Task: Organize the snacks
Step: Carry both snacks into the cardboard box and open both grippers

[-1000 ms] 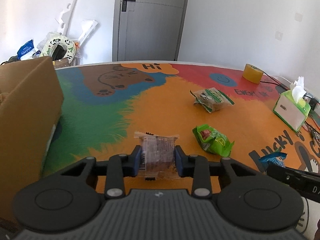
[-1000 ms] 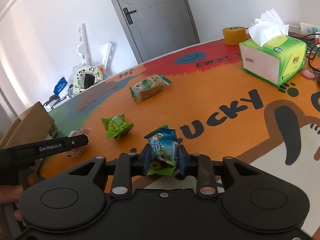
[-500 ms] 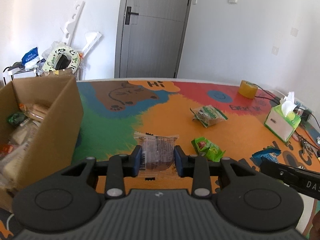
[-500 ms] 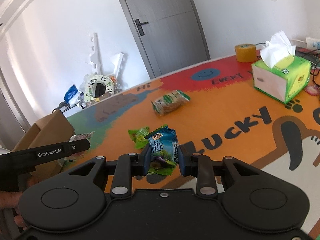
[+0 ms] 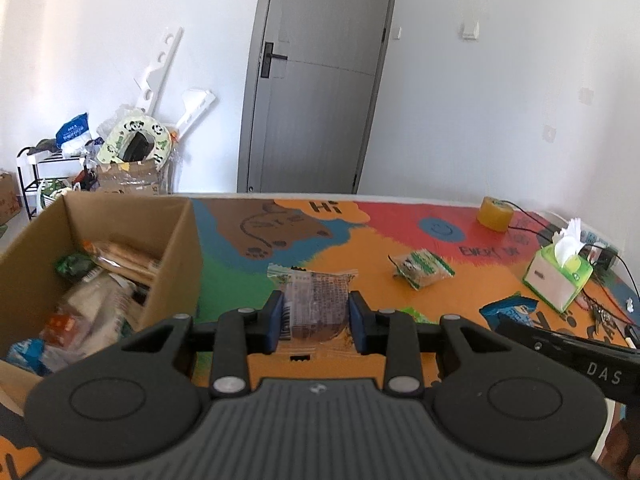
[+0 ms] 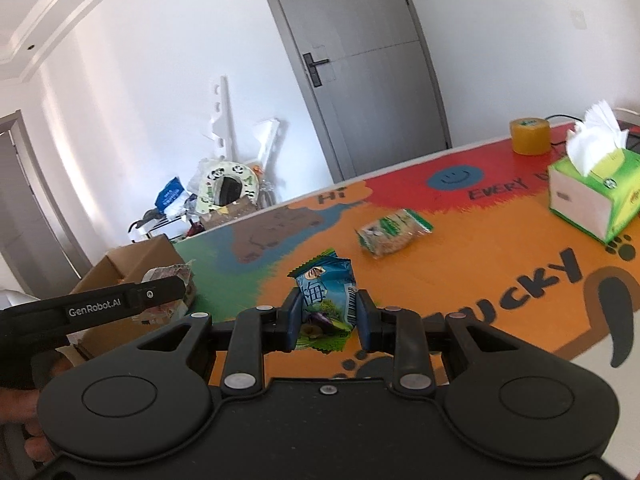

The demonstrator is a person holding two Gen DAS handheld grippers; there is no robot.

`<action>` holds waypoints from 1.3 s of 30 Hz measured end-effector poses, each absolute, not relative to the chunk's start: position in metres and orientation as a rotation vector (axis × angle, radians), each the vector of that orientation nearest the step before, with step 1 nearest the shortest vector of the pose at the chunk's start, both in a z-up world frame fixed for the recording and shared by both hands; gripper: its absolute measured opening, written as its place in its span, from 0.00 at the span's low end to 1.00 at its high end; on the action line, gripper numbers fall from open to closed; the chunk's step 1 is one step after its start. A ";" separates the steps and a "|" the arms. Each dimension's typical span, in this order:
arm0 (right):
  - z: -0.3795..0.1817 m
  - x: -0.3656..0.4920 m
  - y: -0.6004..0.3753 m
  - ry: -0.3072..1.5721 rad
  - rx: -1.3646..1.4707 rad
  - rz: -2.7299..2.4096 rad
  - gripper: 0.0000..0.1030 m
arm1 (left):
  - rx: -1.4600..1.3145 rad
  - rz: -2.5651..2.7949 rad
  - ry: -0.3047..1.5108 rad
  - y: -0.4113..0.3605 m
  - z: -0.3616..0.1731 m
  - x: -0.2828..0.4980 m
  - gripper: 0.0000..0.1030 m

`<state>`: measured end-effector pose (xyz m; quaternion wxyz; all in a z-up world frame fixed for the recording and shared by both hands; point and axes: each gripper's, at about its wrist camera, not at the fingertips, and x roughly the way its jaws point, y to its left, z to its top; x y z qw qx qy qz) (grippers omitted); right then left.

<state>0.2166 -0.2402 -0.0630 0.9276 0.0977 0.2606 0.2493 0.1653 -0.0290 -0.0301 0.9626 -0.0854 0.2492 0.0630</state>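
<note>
The place looked like a spare room in a home or small office, put to use for recording. A grey door (image 5: 320, 80) with a lever handle stood in plain white walls. The bench (image 5: 400, 240) carried a bright cartoon mat lettered "Hi" and "LUCKY". On it sat a tissue box (image 6: 592, 196) and a roll of tape (image 6: 530, 136). A low rack (image 5: 44, 168) in the corner was heaped with bags, cardboard and white foam packing pieces (image 5: 160, 72).
</note>
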 end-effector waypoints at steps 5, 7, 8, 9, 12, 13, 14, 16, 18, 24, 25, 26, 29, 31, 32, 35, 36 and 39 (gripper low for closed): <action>-0.057 0.217 -0.227 0.520 0.188 0.545 0.28 | -0.179 0.148 0.483 -0.017 -0.021 0.155 0.32; -0.054 0.216 -0.221 0.516 0.183 0.559 0.28 | -0.185 0.159 0.475 -0.012 -0.018 0.151 0.32; -0.053 0.216 -0.218 0.514 0.180 0.567 0.28 | -0.186 0.165 0.470 -0.009 -0.017 0.149 0.32; -0.052 0.216 -0.215 0.513 0.176 0.574 0.28 | -0.188 0.169 0.466 -0.007 -0.016 0.148 0.32; -0.050 0.215 -0.207 0.510 0.167 0.592 0.28 | -0.194 0.188 0.452 0.002 -0.012 0.142 0.32; -0.050 0.215 -0.204 0.510 0.164 0.598 0.28 | -0.197 0.193 0.450 0.005 -0.011 0.141 0.32; -0.049 0.215 -0.201 0.510 0.161 0.603 0.28 | -0.200 0.199 0.448 0.008 -0.011 0.140 0.32; -0.048 0.213 -0.196 0.509 0.156 0.613 0.28 | -0.205 0.212 0.445 0.014 -0.010 0.137 0.32; -0.047 0.213 -0.190 0.508 0.151 0.625 0.28 | -0.210 0.221 0.442 0.019 -0.009 0.135 0.32; -0.040 0.213 -0.173 0.499 0.136 0.668 0.28 | -0.225 0.271 0.422 0.041 -0.005 0.124 0.32; -0.039 0.212 -0.170 0.496 0.134 0.677 0.28 | -0.228 0.283 0.419 0.045 -0.005 0.122 0.32; -0.038 0.212 -0.166 0.494 0.131 0.686 0.28 | -0.231 0.295 0.417 0.050 -0.004 0.120 0.32; -0.035 0.211 -0.154 0.491 0.122 0.712 0.28 | -0.243 0.331 0.412 0.065 -0.003 0.115 0.32; -0.034 0.209 -0.147 0.491 0.115 0.727 0.28 | -0.252 0.352 0.409 0.074 -0.003 0.111 0.32; -0.033 0.209 -0.143 0.491 0.111 0.735 0.28 | -0.255 0.359 0.407 0.077 -0.003 0.110 0.32; -0.031 0.207 -0.133 0.491 0.099 0.753 0.28 | -0.266 0.380 0.407 0.088 -0.003 0.106 0.32; -0.030 0.206 -0.130 0.491 0.095 0.759 0.28 | -0.270 0.386 0.408 0.092 -0.003 0.106 0.32; -0.029 0.204 -0.120 0.492 0.083 0.773 0.28 | -0.282 0.401 0.414 0.100 -0.004 0.104 0.32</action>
